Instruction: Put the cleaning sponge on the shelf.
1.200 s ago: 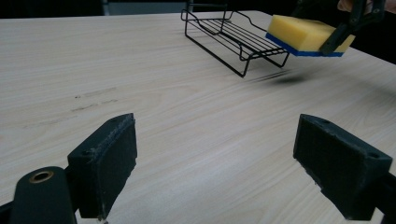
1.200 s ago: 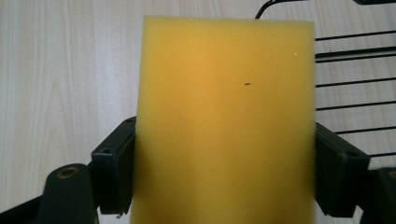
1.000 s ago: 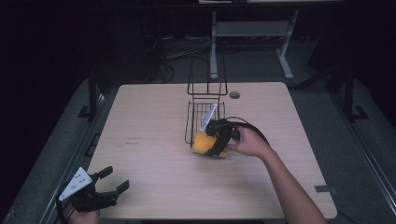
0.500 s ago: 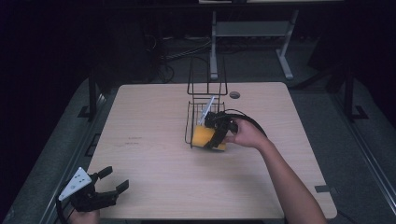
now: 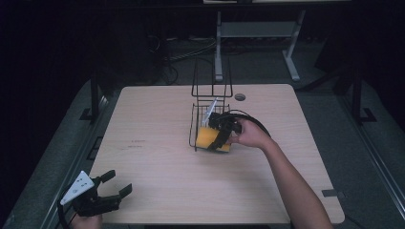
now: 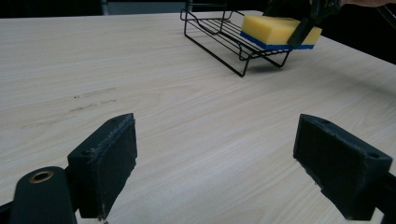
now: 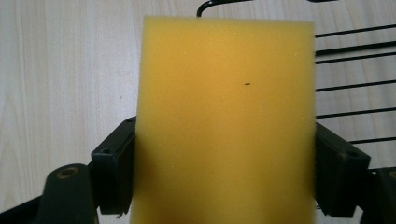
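Note:
A yellow sponge (image 5: 208, 138) with a blue underside (image 6: 273, 45) lies across the near end of a black wire rack (image 5: 196, 125) at the table's middle. My right gripper (image 5: 218, 140) is shut on it. In the right gripper view the sponge (image 7: 224, 116) is clamped between both pads and hides most of the rack's wires (image 7: 355, 60). My left gripper (image 5: 118, 182) hangs open at the table's front left corner, far from the rack. In the left gripper view its pads (image 6: 109, 156) stand wide apart over bare wood, with the rack (image 6: 219, 35) far ahead.
The rack has a tall upright wire frame (image 5: 211, 78) at its far side. A round cable hole (image 5: 240, 97) lies behind the rack. The wooden table (image 5: 153, 143) is bare around it. Beyond the far edge stand desk legs (image 5: 218, 52) and cables on a dark floor.
My right gripper has carried the sponge a little away from the person and onto the rack's near end. The left gripper has stayed put.

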A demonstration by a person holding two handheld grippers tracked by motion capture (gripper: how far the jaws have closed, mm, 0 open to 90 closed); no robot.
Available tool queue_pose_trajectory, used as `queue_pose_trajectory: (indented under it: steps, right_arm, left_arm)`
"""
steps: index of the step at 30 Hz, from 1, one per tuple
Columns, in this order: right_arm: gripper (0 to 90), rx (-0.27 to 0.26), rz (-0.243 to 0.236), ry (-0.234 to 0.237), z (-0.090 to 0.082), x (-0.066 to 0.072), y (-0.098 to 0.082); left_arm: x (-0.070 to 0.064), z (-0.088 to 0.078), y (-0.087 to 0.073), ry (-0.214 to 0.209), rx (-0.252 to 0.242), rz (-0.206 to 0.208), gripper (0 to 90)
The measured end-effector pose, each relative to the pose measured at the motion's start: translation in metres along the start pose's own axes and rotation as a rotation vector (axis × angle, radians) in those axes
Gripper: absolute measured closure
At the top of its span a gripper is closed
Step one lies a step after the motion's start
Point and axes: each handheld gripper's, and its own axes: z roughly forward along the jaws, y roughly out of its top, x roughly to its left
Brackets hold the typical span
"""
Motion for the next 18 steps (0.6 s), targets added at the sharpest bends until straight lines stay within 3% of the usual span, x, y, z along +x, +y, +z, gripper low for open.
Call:
queue_pose_trajectory:
  steps: [7, 10, 15, 18]
  right_arm:
    - [22.1, 0.030, -0.026, -0.007, 0.000, -0.001, 0.009]
    - [22.1, 0.003, -0.017, 0.008, 0.001, -0.006, 0.010]
    - [22.1, 0.048, -0.019, -0.011, 0.006, -0.014, 0.009]
    - [22.1, 0.035, -0.021, -0.001, 0.006, -0.017, 0.012]
  left_arm:
    - [0.000, 0.000, 0.000, 0.001, 0.001, -0.003, 12.8]
    - [0.000, 0.000, 0.000, 0.001, -0.002, -0.001, 12.8]
    - [0.000, 0.000, 0.000, -0.003, 0.000, 0.000, 12.8]
    - [0.000, 0.001, 0.000, -0.004, 0.001, -0.001, 12.9]
